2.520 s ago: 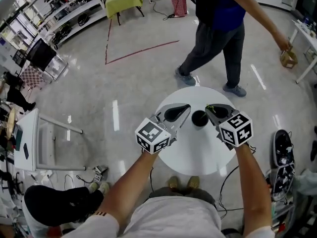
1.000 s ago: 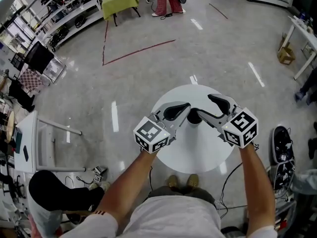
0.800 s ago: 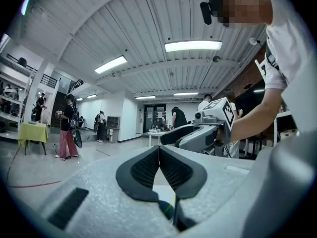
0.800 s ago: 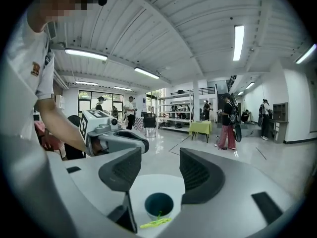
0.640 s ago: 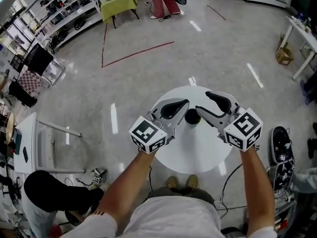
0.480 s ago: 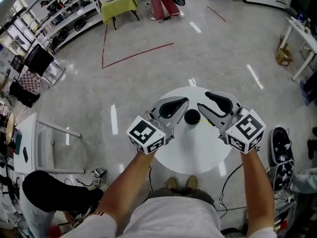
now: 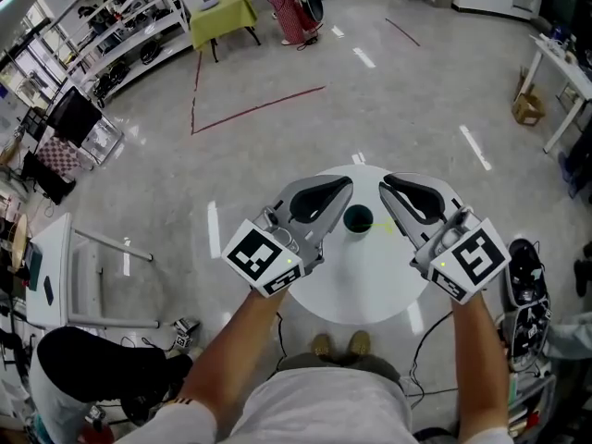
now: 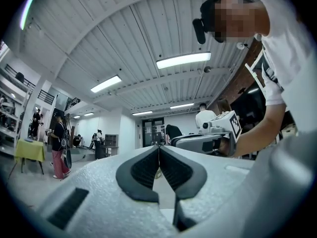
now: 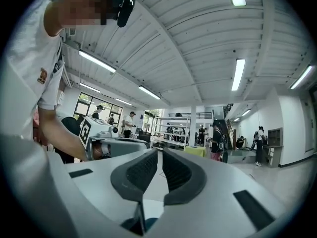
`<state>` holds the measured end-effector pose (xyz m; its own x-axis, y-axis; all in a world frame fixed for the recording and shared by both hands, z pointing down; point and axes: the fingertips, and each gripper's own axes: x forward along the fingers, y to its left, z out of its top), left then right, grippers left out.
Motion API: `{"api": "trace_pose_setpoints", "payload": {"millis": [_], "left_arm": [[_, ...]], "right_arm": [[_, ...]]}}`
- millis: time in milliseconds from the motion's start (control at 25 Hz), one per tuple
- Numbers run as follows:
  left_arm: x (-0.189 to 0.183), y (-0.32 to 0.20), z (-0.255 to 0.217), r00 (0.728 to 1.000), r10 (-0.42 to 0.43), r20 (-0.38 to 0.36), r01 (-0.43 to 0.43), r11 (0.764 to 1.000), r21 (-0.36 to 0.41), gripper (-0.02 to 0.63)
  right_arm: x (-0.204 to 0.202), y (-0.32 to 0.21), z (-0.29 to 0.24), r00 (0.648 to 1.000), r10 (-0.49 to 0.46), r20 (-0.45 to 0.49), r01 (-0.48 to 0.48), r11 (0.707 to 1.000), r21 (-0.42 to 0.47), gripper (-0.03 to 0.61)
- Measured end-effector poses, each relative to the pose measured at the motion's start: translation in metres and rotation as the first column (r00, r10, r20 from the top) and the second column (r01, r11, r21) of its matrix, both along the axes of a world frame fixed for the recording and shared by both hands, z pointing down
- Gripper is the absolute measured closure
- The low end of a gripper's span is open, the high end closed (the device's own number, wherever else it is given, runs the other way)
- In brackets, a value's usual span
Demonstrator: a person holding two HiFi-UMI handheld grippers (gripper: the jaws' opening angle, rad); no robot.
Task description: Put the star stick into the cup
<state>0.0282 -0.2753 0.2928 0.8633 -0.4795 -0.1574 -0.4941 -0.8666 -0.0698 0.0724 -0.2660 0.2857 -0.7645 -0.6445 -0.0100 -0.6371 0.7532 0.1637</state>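
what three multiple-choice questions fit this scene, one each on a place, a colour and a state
1. Where does the cup stand? A on a chair; B on the round table; C in a drawer.
2. What colour is that table's top? A red; B white; C black.
3. How is the left gripper? A shut, empty; B wide open; C clamped on the cup.
Key: B, the head view shows it near the table's middle; B, the top is plain white; A, its pads meet with nothing between.
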Motion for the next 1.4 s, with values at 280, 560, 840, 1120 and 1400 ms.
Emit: {"api": "trace_pose_setpoints", "payload": {"millis": [280,560,840,1120,1400], "left_arm": [[0.002,0.017,-0.014,1.000,0.014,-0.020,-0.014,1.000,0.023,0.598],[-0.001,0.029,-0.024,0.999,0.030,-0.037,-0.029,0.999,0.038,0.598],[-0.005,0.040,-0.028,0.998,0.050,-0.044,-0.048,0.998,0.048,0.598],[-0.005,0.048,-0.030,0.997,0.063,-0.051,-0.060,0.997,0.049,0.598],[-0.007,0.054,-0.028,0.997,0.067,-0.049,-0.065,0.997,0.051,0.598]], "right_arm": [[0.004,0.016,-0.012,0.999,0.024,0.042,-0.025,0.999,0.025,0.559],[-0.002,0.028,-0.020,0.998,0.033,0.051,-0.035,0.999,0.042,0.566],[-0.007,0.041,-0.022,0.997,0.046,0.068,-0.050,0.997,0.051,0.566],[-0.004,0.049,-0.028,0.995,0.073,0.071,-0.077,0.995,0.059,0.567],[-0.003,0.053,-0.019,0.994,0.092,0.062,-0.095,0.994,0.048,0.568]]}}
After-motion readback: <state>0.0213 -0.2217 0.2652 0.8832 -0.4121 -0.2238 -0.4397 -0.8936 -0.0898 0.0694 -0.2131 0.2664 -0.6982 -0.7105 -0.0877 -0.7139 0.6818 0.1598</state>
